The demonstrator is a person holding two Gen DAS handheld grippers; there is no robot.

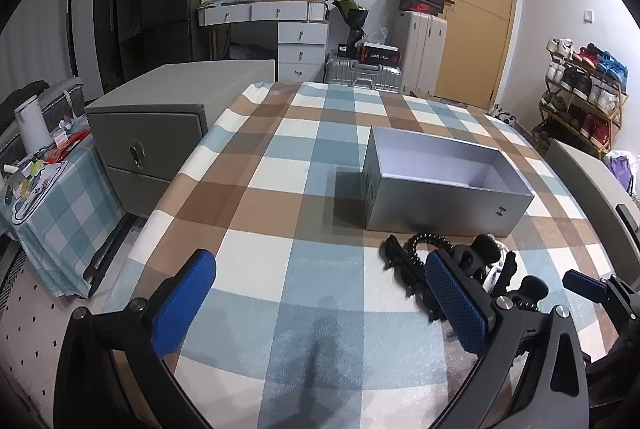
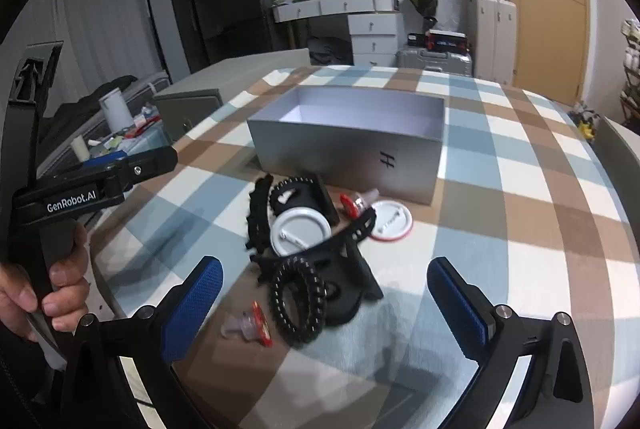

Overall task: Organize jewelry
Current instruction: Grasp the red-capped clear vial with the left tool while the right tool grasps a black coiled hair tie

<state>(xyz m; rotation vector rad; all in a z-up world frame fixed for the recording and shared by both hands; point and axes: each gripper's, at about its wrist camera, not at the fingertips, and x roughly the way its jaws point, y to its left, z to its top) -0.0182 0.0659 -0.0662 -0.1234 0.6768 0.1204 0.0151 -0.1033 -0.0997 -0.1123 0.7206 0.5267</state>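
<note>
Both tongs, left point(image 1: 320, 293) and right point(image 2: 325, 293), gaped wide, gripping nothing. Jewelry pile point(image 2: 312, 241) lay on checked desk point(image 2: 500, 229), just before open grey box point(image 2: 352, 149), between right tongs' spread fingers.

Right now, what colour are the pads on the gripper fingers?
Blue pads, textured; clearest in the right wrist view.

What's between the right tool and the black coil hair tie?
Nothing visible. The black spiral coil hair tie lies on the checked tablecloth just ahead of the open right tool, with clear cloth between. The open grey cardboard box sits beyond the pile.
</note>
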